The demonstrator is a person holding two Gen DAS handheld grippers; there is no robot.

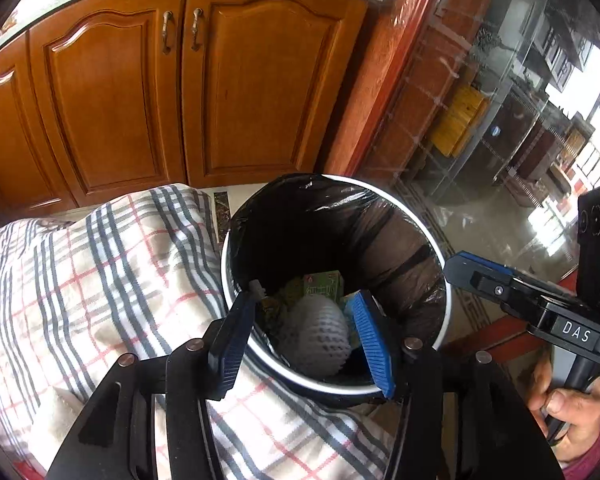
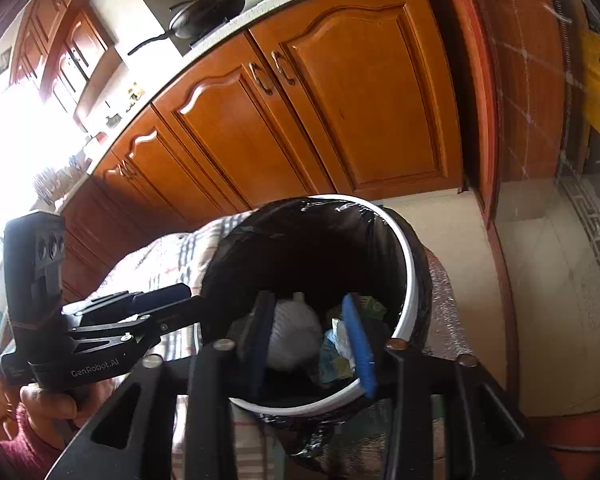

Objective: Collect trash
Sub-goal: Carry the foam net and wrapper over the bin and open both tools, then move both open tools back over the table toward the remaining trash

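Both grippers hover over the bin (image 1: 412, 216), which is lined with a black bag (image 1: 340, 216) and stands at the cloth's (image 1: 100, 280) 3 o'clock edge. The left gripper (image 1: 306, 334) has its jaws released and empty above the bin's 6 o'clock rim. The right gripper (image 2: 312, 344) is likewise spread, gripping nothing. Inside, a white foam net (image 1: 314, 338) lies on green packets (image 1: 326, 284) and paper scraps (image 2: 336, 348). Cabinets (image 1: 140, 92) stand at 12 o'clock.
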